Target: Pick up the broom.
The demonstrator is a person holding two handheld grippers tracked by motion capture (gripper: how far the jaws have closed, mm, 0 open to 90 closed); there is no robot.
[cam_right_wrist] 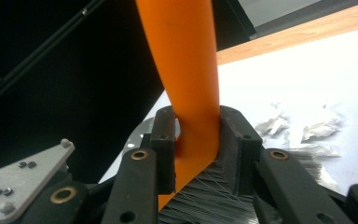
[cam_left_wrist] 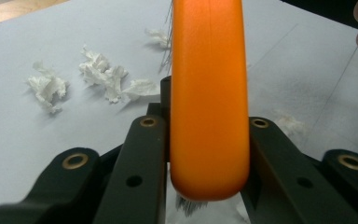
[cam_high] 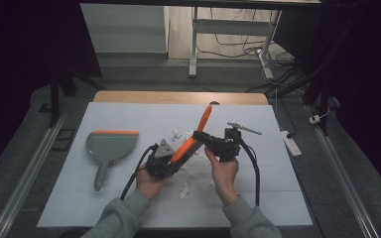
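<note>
Both grippers' jaws are clamped on the orange brush (cam_high: pixel 192 139).

High view: above near side, facing forward and down, far off | left gripper view: close along its jaws, over the table (cam_left_wrist: pixel 37 130) | right gripper view: likewise close | shared: orange brush (cam_high: pixel 194 136), paper scraps (cam_left_wrist: pixel 103 74).

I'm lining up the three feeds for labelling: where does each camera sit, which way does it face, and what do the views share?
High view: above the person's side, looking forward and down on the table; both forearms, left gripper, right gripper.
Left gripper view: rides the left gripper, looks along its jaws clamped on the orange brush, with paper scraps beyond.
Right gripper view: rides the right gripper, jaws clamped on the brush.
Shared: the brush and scraps appear in all three.
</note>
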